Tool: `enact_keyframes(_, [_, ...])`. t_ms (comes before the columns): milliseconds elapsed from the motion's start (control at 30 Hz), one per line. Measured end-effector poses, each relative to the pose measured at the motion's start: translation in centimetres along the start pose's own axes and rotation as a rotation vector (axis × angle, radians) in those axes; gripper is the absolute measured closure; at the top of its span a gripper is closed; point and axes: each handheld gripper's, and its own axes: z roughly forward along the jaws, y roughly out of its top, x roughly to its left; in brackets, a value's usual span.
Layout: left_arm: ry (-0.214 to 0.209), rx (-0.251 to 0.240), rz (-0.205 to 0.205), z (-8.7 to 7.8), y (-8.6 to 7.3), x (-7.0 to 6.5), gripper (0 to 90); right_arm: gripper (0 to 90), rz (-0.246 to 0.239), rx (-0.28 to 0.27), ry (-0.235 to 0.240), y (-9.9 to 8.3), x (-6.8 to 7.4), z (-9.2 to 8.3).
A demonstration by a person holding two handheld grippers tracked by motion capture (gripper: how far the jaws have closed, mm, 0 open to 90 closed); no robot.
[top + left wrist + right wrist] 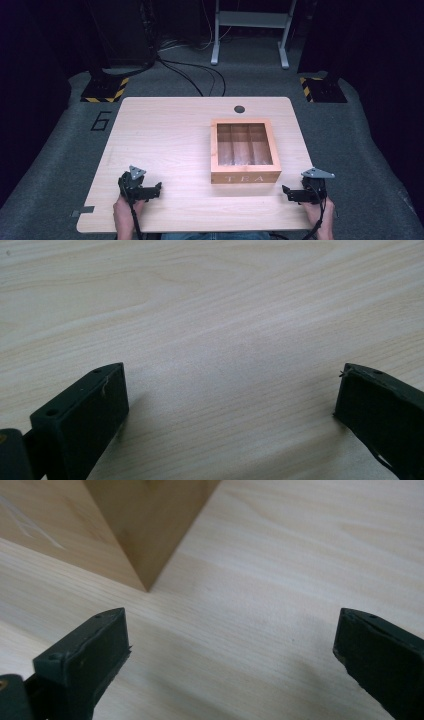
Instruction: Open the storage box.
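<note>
The right hand-held gripper (286, 192) rests on the bench (165, 140), jaws spread wide and empty, near the tea box (244, 176) corner. The left hand-held gripper (158, 188), likewise released, lies well apart from it.

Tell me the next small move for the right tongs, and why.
Probably ease the right tongs toward the tea box: they stand open beside its near right corner, not touching it, and its glass lid is down.
</note>
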Motion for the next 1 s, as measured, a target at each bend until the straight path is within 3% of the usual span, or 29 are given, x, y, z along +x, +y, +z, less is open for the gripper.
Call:
enact_keyframes(200, [0.001,-0.001,0.001,0.0,0.0,0.0,0.4,0.8,-0.027,-0.048,0.026,1.8,0.8,-1.8])
enact_keyframes(467, [0.001,0.0,0.005,0.0,0.0,-0.1,0.4,0.5,-0.08,-0.081,0.063,3.7,2.2,-2.6])
enact_keyframes(600, [0.006,-0.003,0.007,0.0,0.0,-0.1,0.4,0.6,-0.12,-0.098,0.089,4.6,3.1,-2.3])
enact_keyframes(767, [0.006,-0.001,0.009,-0.1,0.0,-0.1,0.4,2.7,-0.13,-0.088,0.115,5.3,3.9,-1.5])
enact_keyframes(1000, [0.005,-0.003,0.01,-0.1,0.0,-0.1,0.4,15.2,-0.13,-0.095,0.127,5.4,4.1,-0.5])
